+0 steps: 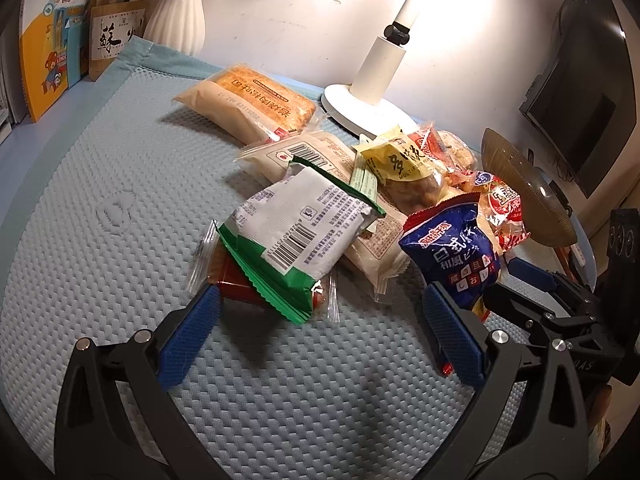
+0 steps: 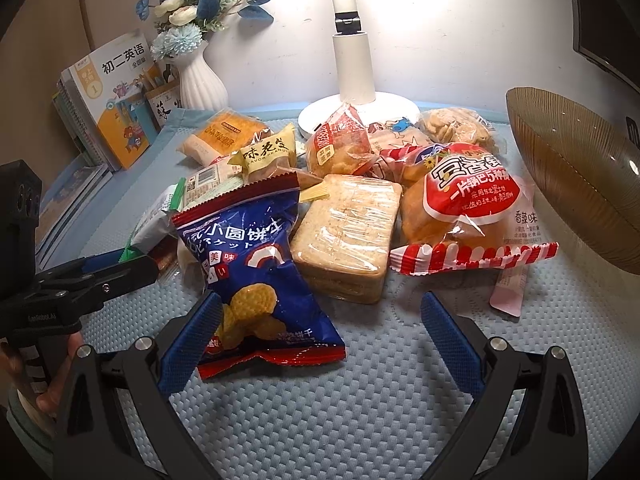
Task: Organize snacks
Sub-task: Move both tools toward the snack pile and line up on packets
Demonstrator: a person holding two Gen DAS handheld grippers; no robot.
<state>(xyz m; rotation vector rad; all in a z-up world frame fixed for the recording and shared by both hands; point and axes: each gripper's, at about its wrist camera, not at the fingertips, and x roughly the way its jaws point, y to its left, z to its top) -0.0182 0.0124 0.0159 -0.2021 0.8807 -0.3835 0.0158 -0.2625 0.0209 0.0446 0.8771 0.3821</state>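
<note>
Snack packets lie piled on a pale blue mat (image 1: 120, 184). My left gripper (image 1: 320, 320) is open; its left fingertip (image 1: 208, 300) sits beside a red packet (image 1: 236, 286) tucked under a green-and-white packet (image 1: 296, 236). In the right wrist view my right gripper (image 2: 320, 328) is open. Its left finger (image 2: 196, 332) overlaps the lower corner of a blue cracker bag (image 2: 260, 276), which lies partly between the fingers. Beyond are clear-wrapped crackers (image 2: 348, 236) and a red-and-white bag (image 2: 472, 208). The same blue cracker bag (image 1: 456, 252) shows in the left wrist view.
An amber ribbed bowl (image 2: 576, 184) stands tilted at the right edge. A white lamp base (image 2: 320, 116), a white vase (image 2: 200, 84) with flowers and a row of books (image 2: 112, 108) line the back. A hand (image 2: 60, 360) holds the left gripper (image 2: 100, 272).
</note>
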